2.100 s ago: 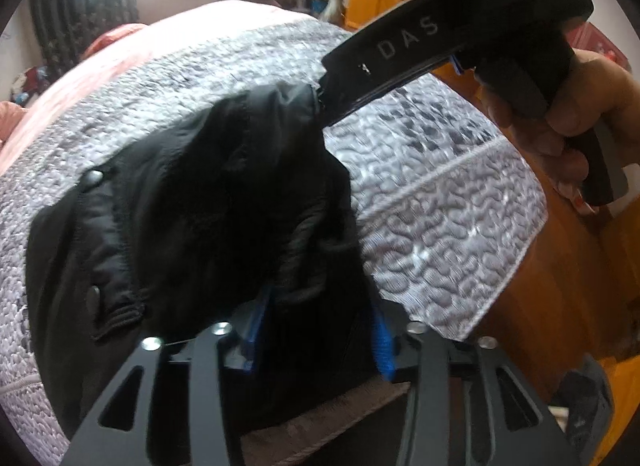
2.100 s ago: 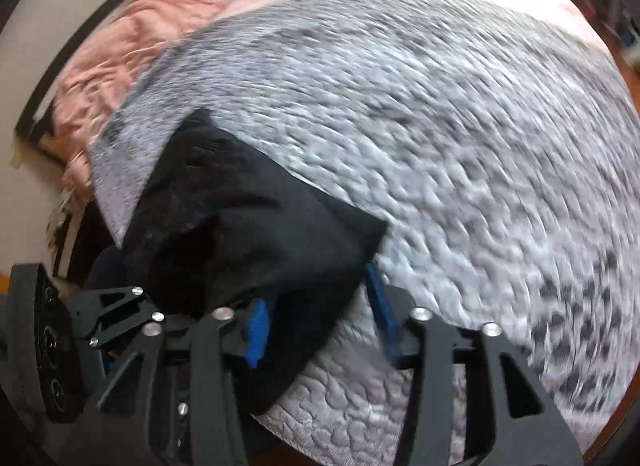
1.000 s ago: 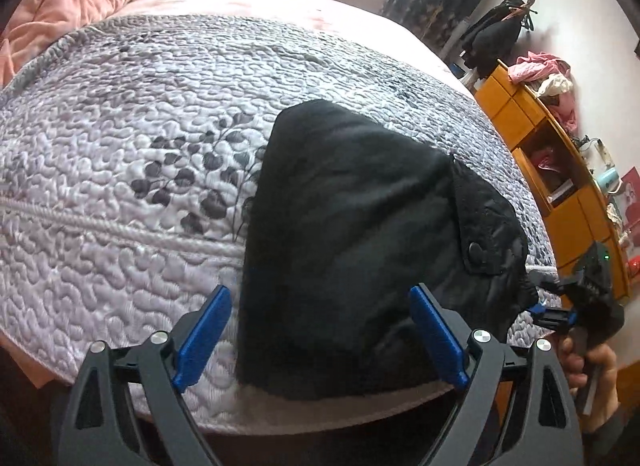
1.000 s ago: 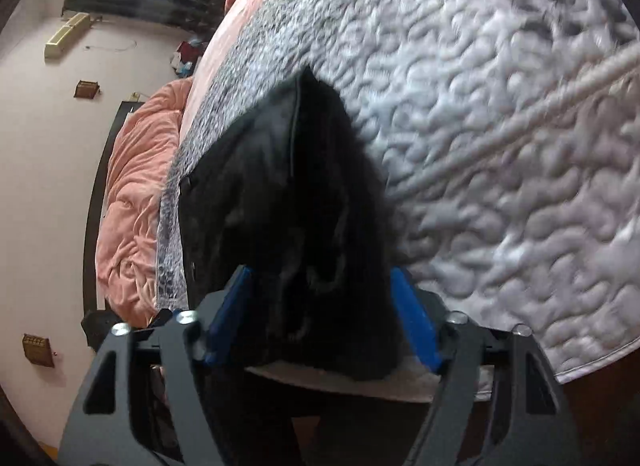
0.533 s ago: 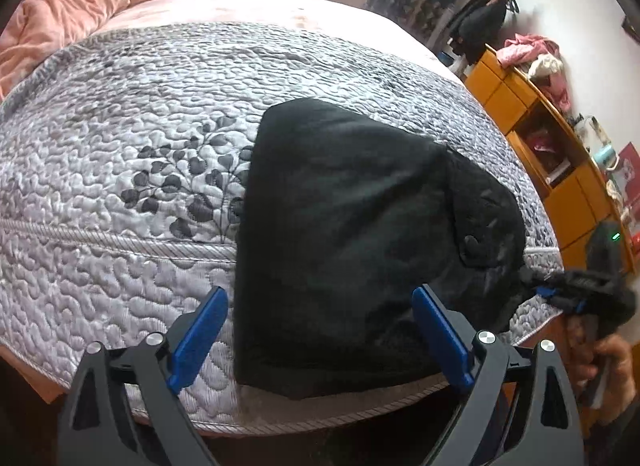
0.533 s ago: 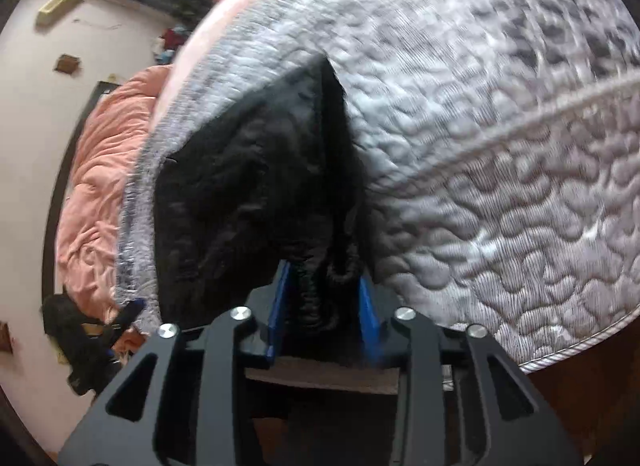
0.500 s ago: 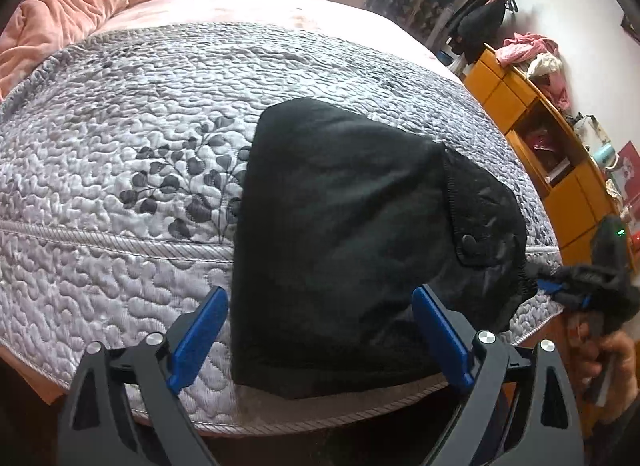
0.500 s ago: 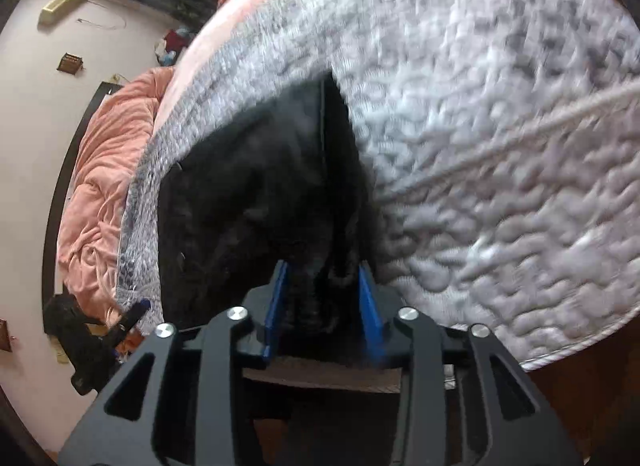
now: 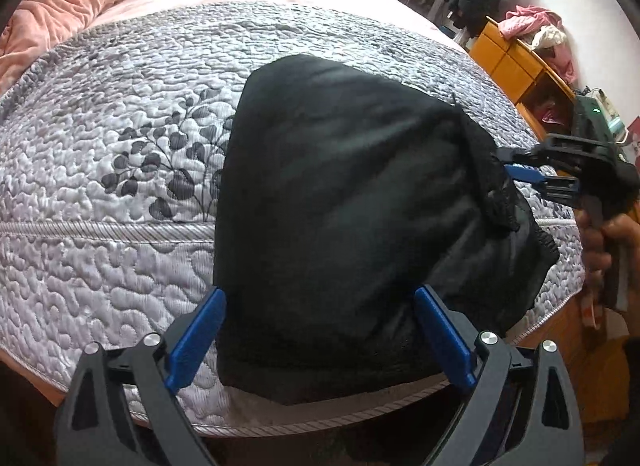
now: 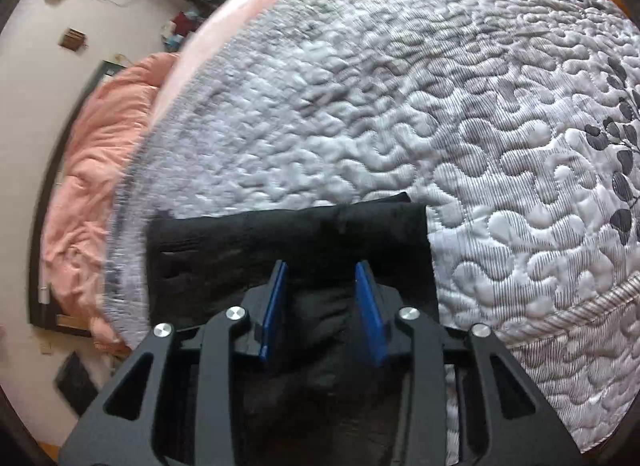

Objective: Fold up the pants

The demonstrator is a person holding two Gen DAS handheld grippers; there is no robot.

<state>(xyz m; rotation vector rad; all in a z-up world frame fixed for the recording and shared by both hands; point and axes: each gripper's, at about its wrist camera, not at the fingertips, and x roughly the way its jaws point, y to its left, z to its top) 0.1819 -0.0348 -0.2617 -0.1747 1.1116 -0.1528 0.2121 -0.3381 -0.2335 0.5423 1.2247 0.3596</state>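
The black pants (image 9: 340, 205) lie folded into a compact bundle on the grey quilted bed cover (image 9: 120, 137), near its front right corner. My left gripper (image 9: 320, 330) is open, its blue pads either side of the bundle's near edge. My right gripper (image 10: 322, 298) is shut on the right edge of the pants (image 10: 288, 242); it also shows in the left wrist view (image 9: 520, 173), gripping the fabric at the right side.
A pink duvet (image 9: 52, 5) is heaped at the bed's far left. An orange wooden cabinet (image 9: 516, 61) with clothes on top stands to the right of the bed. The bed's front edge (image 9: 320, 418) is just below my left gripper.
My right gripper has lifted and turned with the pants' edge, so the fabric on the right side rises. My left gripper has moved slightly closer to the bundle and stays open.
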